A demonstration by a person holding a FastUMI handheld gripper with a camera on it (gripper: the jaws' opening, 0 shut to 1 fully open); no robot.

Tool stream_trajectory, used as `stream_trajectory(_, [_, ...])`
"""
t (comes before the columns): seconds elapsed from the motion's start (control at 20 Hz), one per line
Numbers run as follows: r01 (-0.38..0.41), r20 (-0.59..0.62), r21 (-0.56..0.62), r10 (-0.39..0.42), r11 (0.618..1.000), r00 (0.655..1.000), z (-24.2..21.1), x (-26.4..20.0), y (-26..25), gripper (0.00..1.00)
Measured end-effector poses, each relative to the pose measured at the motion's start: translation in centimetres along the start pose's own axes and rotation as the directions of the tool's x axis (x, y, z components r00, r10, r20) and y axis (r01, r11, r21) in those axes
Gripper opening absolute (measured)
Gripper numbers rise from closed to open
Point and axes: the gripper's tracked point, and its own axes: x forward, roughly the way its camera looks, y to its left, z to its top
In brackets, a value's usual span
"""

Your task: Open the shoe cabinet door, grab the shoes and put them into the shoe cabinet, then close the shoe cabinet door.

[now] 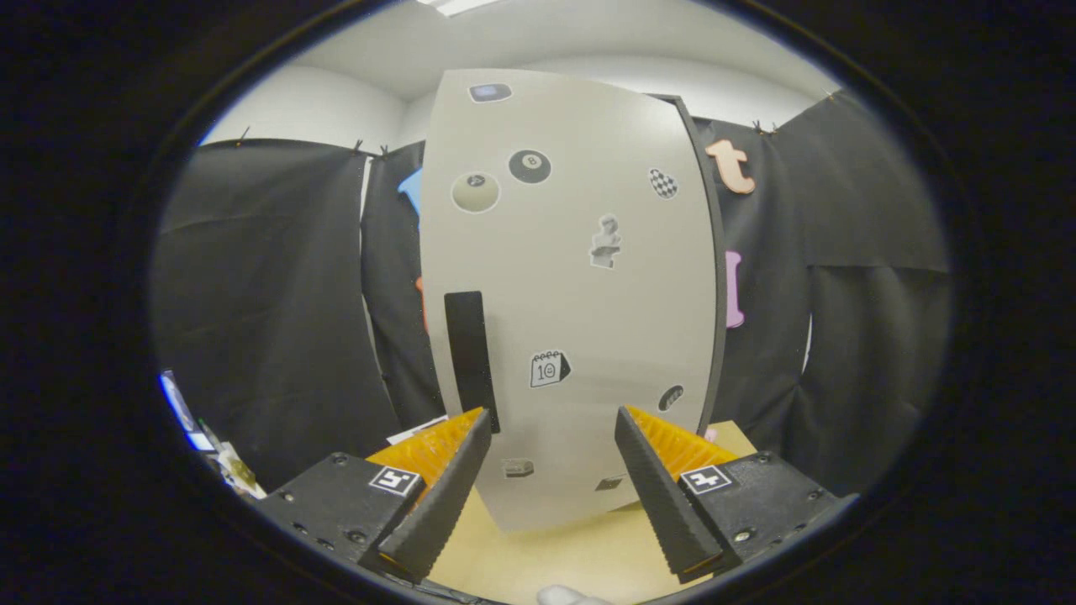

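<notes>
Jaws: the gripper [551,470] stands with its jaws spread wide and nothing between them; both fingers are clear of every surface.
Cabinet: the shoe cabinet [706,252] stands upright on the pale desk [546,555], just ahead of the jaws and facing them.
Door: the door [572,277] lies flat against the cabinet front and looks shut. This would suit a cabinet waiting to be opened as well as one already loaded and closed again, so the stage cannot be settled.
Handle: a dark upright handle [471,357] sits along the door's one side, just beyond the tip of the jaw on that side, its lower end almost touching that tip.
Stickers: small stickers [530,165] are scattered over the door face; they give no grip.
Handling: the door looks like a stiff, smooth, light panel, likely slippery on its flat face. The handle is the sensible hold, pinched across its narrow width, with the pull following the swing about the hinge, which is probably on the far side from the handle.
Risk: a hard tug might shift or tip the light-looking cabinet on the desk.
</notes>
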Motion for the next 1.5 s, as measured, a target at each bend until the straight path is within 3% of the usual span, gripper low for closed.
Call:
stream_trajectory(0.25, [0.064, 0.0, -0.002, -0.064, 0.998, 0.998, 0.0, -2.1, -2.2, 0.98])
stream_trajectory(0.85, [0.213, 0.006, 0.001, -0.213, 0.977, 0.977, -1.4, -11.9, -7.5, 0.98])
stream_trajectory(1.5, [0.195, -0.009, 0.017, -0.194, 0.981, 0.981, -2.5, -13.0, -6.6, 0.98])
